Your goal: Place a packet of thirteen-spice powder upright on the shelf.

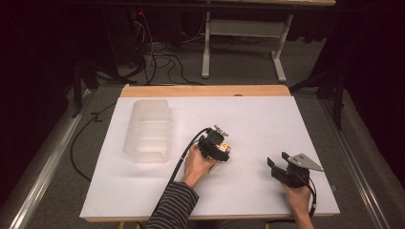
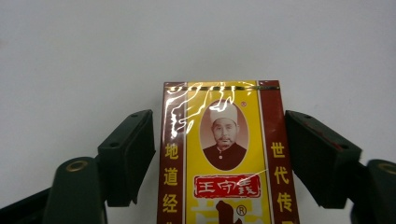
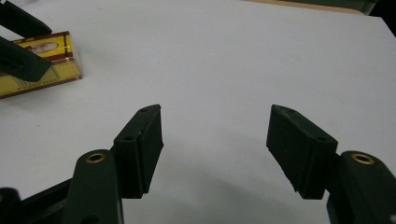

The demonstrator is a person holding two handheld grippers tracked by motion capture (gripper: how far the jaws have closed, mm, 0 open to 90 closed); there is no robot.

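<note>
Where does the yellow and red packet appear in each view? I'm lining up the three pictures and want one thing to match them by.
High view: the yellow and red packet lies at table centre, under the left gripper.
Left gripper view: bottom centre, between the open jaws.
Right gripper view: upper left corner, partly behind the left gripper's jaws.
Shared landmark: the white table top.

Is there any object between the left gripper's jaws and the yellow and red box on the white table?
Nothing visible stands between them. The left gripper has its open jaws on either side of the yellow and red cardboard box, with small gaps of bare white table showing.
</note>
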